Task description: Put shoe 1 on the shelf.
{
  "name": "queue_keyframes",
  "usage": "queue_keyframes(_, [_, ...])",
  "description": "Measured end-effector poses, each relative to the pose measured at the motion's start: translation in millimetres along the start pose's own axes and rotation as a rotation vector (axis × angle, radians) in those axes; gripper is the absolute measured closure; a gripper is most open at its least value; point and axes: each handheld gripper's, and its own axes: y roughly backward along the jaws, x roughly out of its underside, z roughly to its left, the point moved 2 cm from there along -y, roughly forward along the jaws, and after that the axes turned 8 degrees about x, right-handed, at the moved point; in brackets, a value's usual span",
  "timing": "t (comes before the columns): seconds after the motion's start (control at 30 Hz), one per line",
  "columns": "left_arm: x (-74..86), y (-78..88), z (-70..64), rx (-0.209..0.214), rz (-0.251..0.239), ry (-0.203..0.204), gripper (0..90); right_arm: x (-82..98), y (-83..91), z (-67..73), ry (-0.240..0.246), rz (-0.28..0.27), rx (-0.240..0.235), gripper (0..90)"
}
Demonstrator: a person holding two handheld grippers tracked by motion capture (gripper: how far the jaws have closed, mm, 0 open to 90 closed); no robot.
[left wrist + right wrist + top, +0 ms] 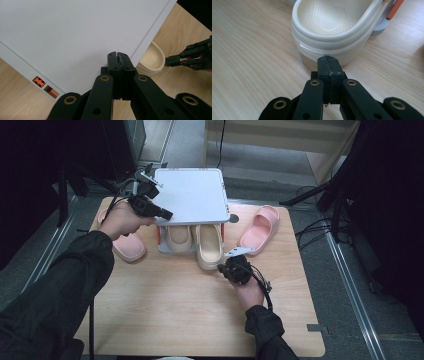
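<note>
Where the right tongs (328, 58) are pressed together, empty, their tips are just at the heel of a cream slipper (337, 27), thick-soled with a dimpled footbed, lying on the tabletop (175, 305). Farther off, the left tongs (117, 56), likewise closed, are held over a white rack (192, 195).

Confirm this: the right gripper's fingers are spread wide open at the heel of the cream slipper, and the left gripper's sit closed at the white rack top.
Not quite. In the right gripper view the right gripper is closed, fingers pressed together, at the heel of the cream slipper. The left gripper is indeed closed at the white rack top.
</note>
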Motion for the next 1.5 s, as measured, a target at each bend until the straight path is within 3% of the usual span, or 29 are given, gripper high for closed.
queue_keyframes(0.47, [1.4,0.5,0.7,0.004,-0.009,0.008,89.1,-38.8,-36.6,-11.6,-0.057,-0.020,0.039,90.0])
queue_keyframes(0.8, [2.3,1.2,1.7,0.011,-0.018,0.012,89.0,-44.8,-49.6,-16.5,-0.109,-0.053,0.016,89.9])
queue_keyframes(1.03, [5.1,3.2,2.0,0.010,-0.045,0.022,83.3,-37.6,-30.9,-19.8,-0.118,-0.078,-0.025,84.2])
queue_keyframes(1.17, [6.8,7.0,-1.8,0.026,-0.029,0.051,73.8,-32.4,-16.8,-17.4,-0.076,-0.053,-0.087,72.7])
queue_keyframes(1.27, [9.6,13.7,-8.0,0.026,-0.031,0.051,66.7,-26.7,-3.1,-15.0,-0.054,-0.075,-0.115,65.2])
queue_keyframes(1.4, [15.7,28.3,-19.2,0.010,-0.027,0.046,57.8,-23.9,12.8,-15.3,-0.082,-0.093,-0.184,51.0])
queue_keyframes(1.5, [23.2,38.7,-27.7,0.011,-0.043,0.042,54.8,-20.2,22.5,-15.9,-0.062,-0.131,-0.175,44.8])
